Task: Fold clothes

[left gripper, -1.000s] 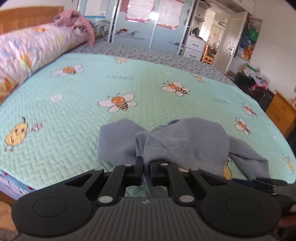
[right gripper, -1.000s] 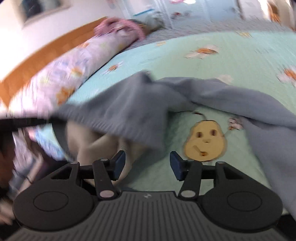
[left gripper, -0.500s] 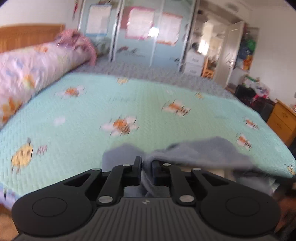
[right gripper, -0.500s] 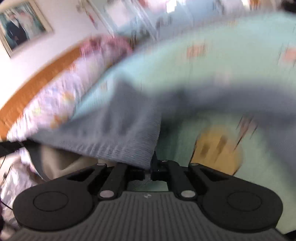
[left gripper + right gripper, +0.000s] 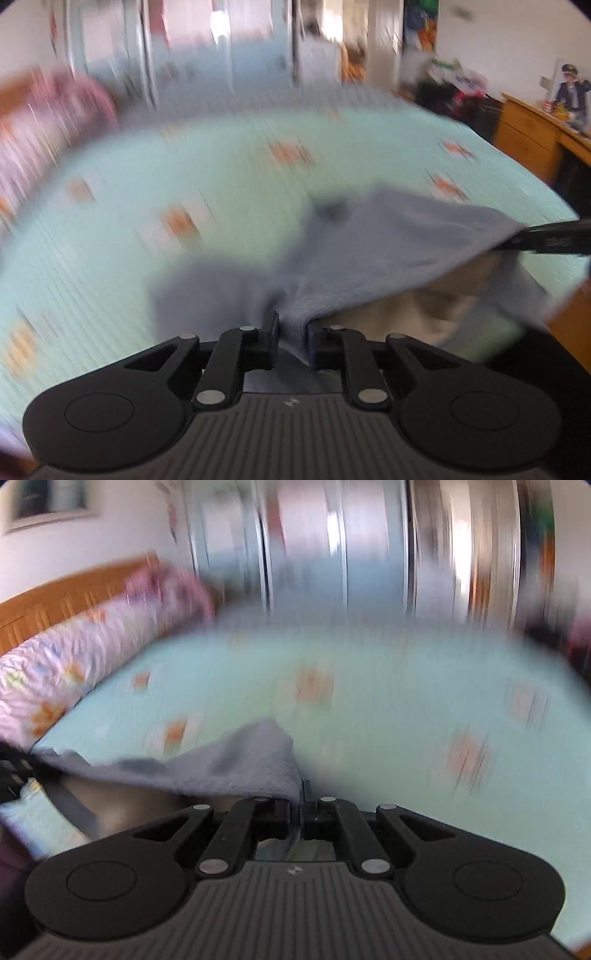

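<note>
The grey-blue garment (image 5: 388,251) hangs stretched between the two grippers, above the near edge of the mint-green bed (image 5: 229,192). In the left wrist view the left gripper (image 5: 292,341) sits at the bottom centre of the frame with a fold of the cloth pinched between its jaws, which stand narrow with the thick knit filling the gap. From there the fabric runs up and to the right, and at the right edge of the frame its other end meets the right gripper (image 5: 517,240), seen as a dark bar.

In the right wrist view the right gripper (image 5: 300,812) is at the bottom centre, jaws pressed nearly together on a thin edge of the garment (image 5: 251,760). The cloth spreads from there toward the lower left of the frame, where a dark shape at the edge is probably the other tool, though it is too blurred to be sure.

So the garment's long axis lies from one gripper to the other, roughly along the bed's near edge, and its body sags between them with a pale underside showing in the left wrist view. Neither hand is nearer: each holds an end. Laying it flat likely calls for both ends travelling together over the bed, kept taut.
</note>
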A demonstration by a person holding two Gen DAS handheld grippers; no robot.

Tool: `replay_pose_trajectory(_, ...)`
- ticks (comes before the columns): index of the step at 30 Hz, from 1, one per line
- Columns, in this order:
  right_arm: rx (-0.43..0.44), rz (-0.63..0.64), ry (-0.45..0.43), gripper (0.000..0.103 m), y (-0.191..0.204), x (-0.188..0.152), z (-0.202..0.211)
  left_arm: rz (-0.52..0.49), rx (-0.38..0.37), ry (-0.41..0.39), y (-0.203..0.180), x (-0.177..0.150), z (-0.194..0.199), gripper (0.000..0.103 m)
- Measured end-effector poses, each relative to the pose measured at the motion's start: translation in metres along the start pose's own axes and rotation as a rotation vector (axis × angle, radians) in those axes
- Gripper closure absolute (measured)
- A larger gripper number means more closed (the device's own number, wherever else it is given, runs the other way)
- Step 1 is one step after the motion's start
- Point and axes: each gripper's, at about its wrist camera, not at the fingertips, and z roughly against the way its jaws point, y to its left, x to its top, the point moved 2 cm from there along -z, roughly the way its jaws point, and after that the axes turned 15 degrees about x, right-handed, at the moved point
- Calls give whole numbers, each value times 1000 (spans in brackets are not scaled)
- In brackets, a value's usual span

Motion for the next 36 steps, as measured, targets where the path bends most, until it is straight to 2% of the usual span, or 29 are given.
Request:
replay_pose_trajectory(2, -6, -33, 27, 98, -1, -35, -7, -47, 30, 28, -9, -23, -5, 90)
replay_pose_trajectory(4, 11, -73, 26, 98, 1, -53, -9, -33, 44, 31, -7, -29, -6, 90)
replay_pose_trajectory(7, 16, -85, -49, 98, 15, -49, -1, 21, 12, -29, 9, -13, 7, 90)
replay_pose_trajectory(10, 33, -81, -162, 98, 15, -26, 17, 12, -13, -120, 13, 16, 27, 90)
replay_pose_trajectory(12, 63, -97, -205, 98, 10, 10, 17, -38, -33, -167, 11, 56, 34, 90)
replay_pose_trajectory(14, 97, -116, -244, 98, 5, 48, 18, -92, -51, -229, 5, 110, 49, 91)
replay_pose_trajectory(17, 145, -144, -341, 98, -8, 136, 31, -97, -85, -343, 8, 228, 80, 92)
replay_pose_trajectory(20, 178, -181, -474, 98, -19, 235, 77, -76, -109, -475, 1, 339, 138, 92)
replay_pose_trajectory(21, 183, -180, -529, 98, -21, 268, 100, -87, -98, -531, -6, 364, 161, 92)
replay_pose_trajectory(23, 200, -174, -632, 98, -26, 321, 150, -104, -101, -616, -26, 385, 194, 92)
replay_pose_trajectory(25, 219, -151, -714, 98, -31, 353, 198, -121, -109, -698, -46, 404, 226, 92)
replay_pose_trajectory(27, 252, -135, -764, 98, -38, 363, 239, -163, -207, -705, -74, 387, 223, 92)
replay_pose_trajectory(28, 268, -128, -781, 98, -43, 362, 258, -198, -233, -708, -91, 374, 215, 90)
replay_pose_trajectory(31, 241, -95, -794, 98, -57, 341, 298, -317, -230, -705, -152, 327, 175, 78)
replay_pose_trajectory(34, 201, -105, -769, 98, -79, 317, 320, -376, -302, -618, -209, 285, 130, 77)
replay_pose_trajectory(36, 182, -119, -754, 98, -90, 303, 329, -400, -359, -605, -240, 255, 117, 77)
